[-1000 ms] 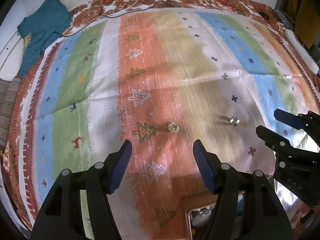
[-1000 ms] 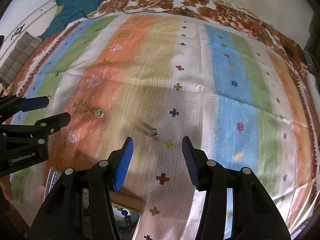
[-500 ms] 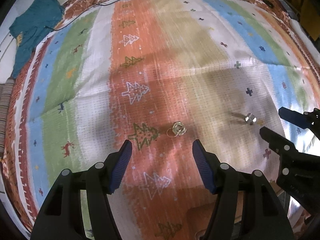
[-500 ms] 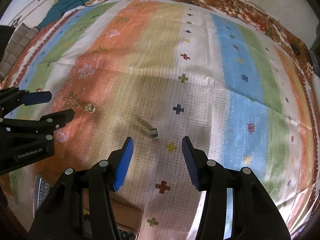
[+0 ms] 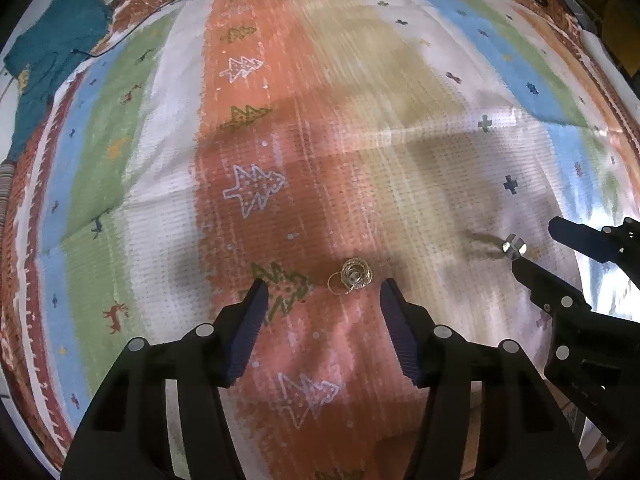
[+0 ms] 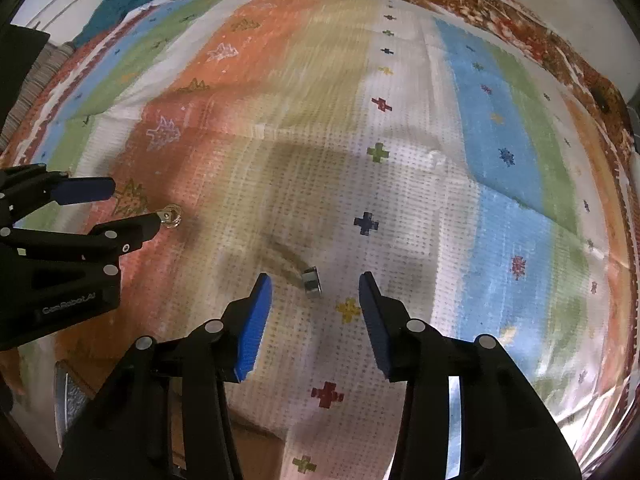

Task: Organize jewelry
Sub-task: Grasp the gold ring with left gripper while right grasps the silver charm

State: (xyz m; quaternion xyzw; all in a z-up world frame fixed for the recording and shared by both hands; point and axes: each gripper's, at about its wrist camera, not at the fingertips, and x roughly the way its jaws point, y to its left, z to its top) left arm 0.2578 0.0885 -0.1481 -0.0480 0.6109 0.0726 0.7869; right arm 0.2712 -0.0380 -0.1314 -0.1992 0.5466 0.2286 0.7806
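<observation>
We see a striped blanket (image 5: pixel 360 80) (bands of green, orange, tan, white and blue, with a teal garment (image 5: pixel 44 52) at its far left corner) carrying both jewelry pieces near its near edge. Our left gripper (image 5: pixel 322 292) has its fingers spread, the gold coiled earring (image 5: pixel 354 278) lying between the tips on the orange band. Our right gripper (image 6: pixel 316 284) is likewise spread around the small silver ring (image 6: pixel 311 281) on the white band.

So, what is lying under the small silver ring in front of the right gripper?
The silver ring lies directly on the striped cloth, on its white dotted part. The spot beneath it is covered.
</observation>
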